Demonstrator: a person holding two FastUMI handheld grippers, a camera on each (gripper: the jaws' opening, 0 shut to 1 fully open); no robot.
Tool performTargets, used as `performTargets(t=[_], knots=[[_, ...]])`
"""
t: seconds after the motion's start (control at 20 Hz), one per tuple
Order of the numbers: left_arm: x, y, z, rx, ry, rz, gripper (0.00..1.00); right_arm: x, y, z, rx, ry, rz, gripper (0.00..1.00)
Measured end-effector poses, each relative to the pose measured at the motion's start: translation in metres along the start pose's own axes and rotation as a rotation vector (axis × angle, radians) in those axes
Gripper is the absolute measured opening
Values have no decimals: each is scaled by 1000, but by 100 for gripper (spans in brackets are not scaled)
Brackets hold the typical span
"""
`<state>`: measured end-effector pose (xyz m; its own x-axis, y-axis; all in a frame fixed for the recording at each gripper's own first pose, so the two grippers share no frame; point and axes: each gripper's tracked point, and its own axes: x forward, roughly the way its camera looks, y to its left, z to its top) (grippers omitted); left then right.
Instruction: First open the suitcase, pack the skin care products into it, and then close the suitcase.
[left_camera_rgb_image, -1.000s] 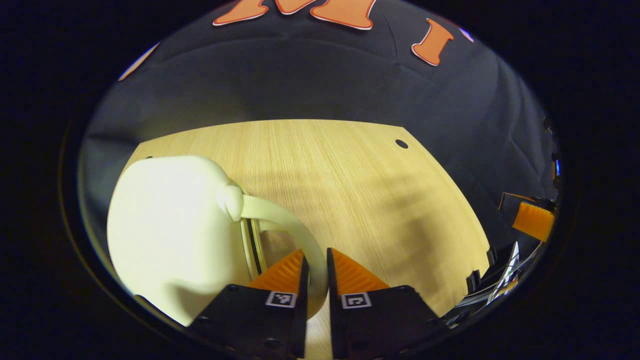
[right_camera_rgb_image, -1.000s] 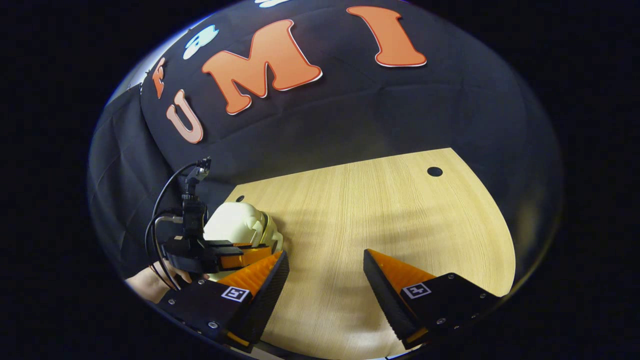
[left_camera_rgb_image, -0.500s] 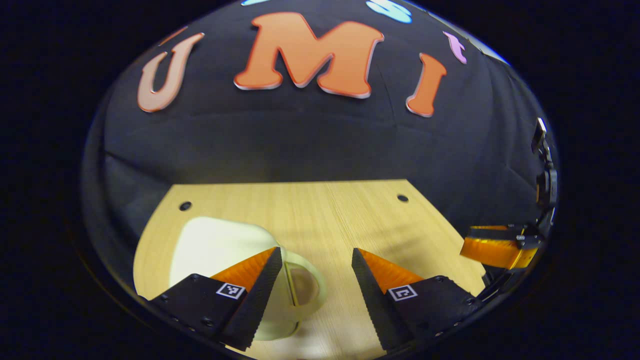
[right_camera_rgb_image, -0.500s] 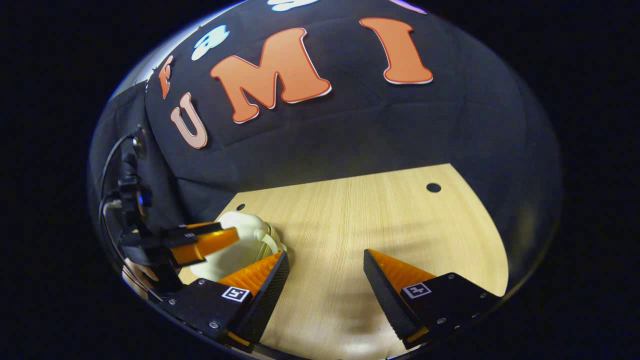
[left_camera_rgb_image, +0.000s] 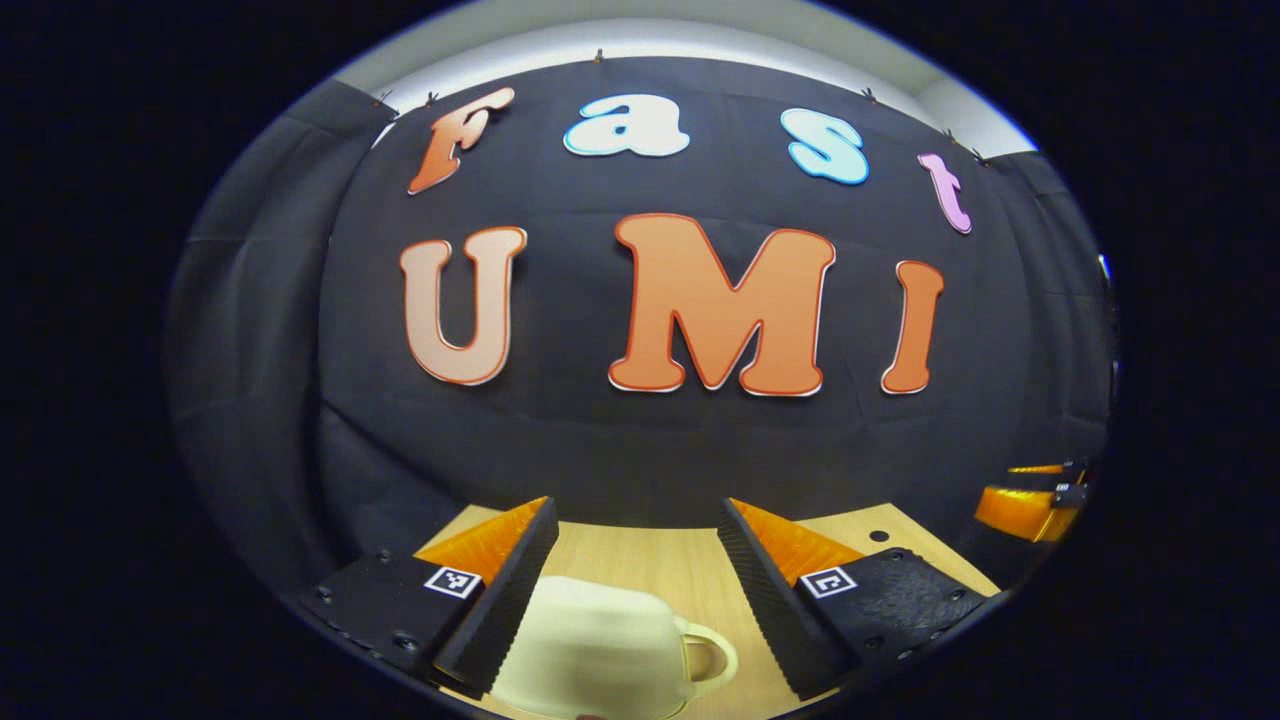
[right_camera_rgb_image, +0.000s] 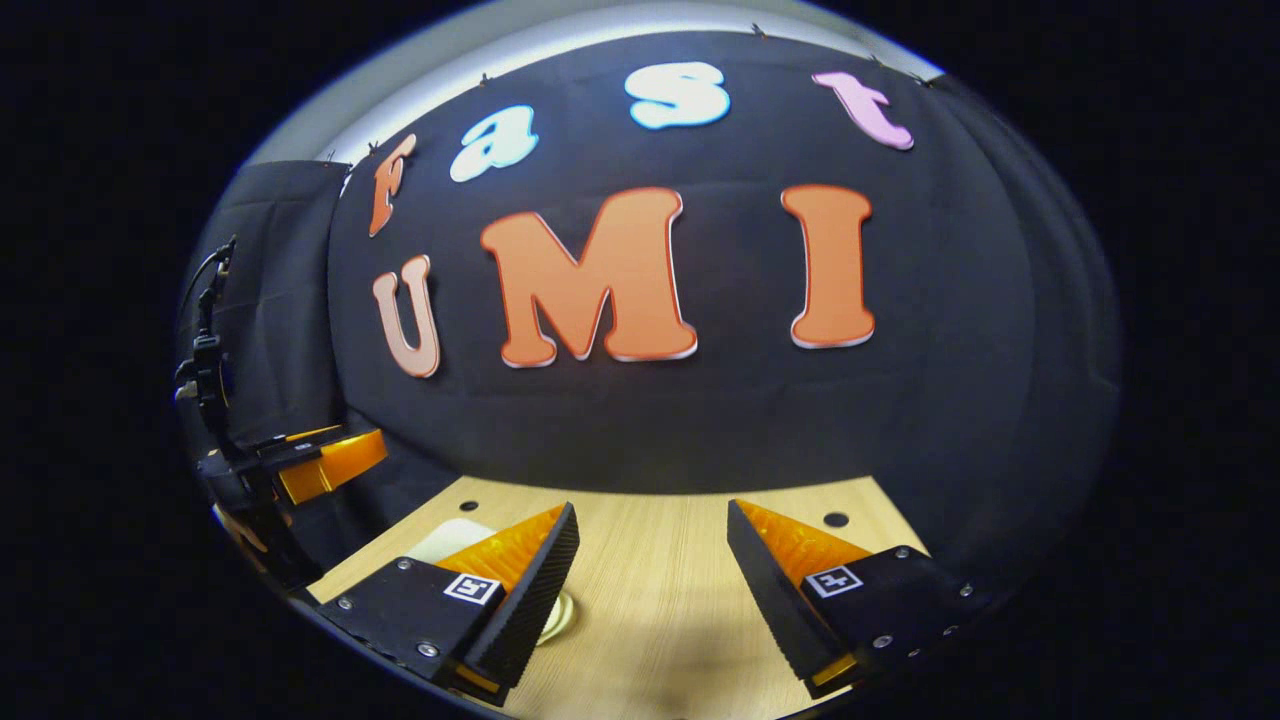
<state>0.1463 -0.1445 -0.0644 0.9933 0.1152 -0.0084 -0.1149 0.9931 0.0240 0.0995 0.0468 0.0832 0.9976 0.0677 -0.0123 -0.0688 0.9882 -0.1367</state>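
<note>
Suitcase (left_camera_rgb_image: 600, 650), cream w/ a loop handle (left_camera_rgb_image: 708, 658) at its 3 o'clock side, is seen shut and resting on the wooden table (left_camera_rgb_image: 640, 560), at 6 o'clock in the left gripper view. No gap along the seam can be made out, though the lower part is cut off by the view edge. Left gripper (left_camera_rgb_image: 637, 570) is held wide apart, nothing between the fingers, raised above the case and pointed mostly at the booth wall. Right gripper (right_camera_rgb_image: 652, 575) is likewise spread wide and empty; in the right gripper view a pale corner of the case (right_camera_rgb_image: 445, 540) is glimpsed at approx. 7 o'clock, behind one finger, w/ the other gripper (right_camera_rgb_image: 330, 465) hanging at 9 o'clock.

No skin care items are seen on the table top.

Judged from this: task is at or v. near its end, w/ case closed, nothing gripped, both tools lifted clear. Contents can't be confirmed from outside. Poss. remaining: none, unless the shells aren't fully pressed together.
</note>
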Motion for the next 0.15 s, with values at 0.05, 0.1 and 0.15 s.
performTargets(t=[0.05, 0.1, 0.15], knots=[[5, 2, 2, 0, -4, 6, 99, -2, 1, 7, -17, -30, -13, 95], [4, 1, 4, -1, -7, 0, 99, -5, 3, 11, -28, -48, -24, 95], [5, 0, 3, -4, -10, -7, 99, -8, 5, 13, -33, -60, -35, 95]])
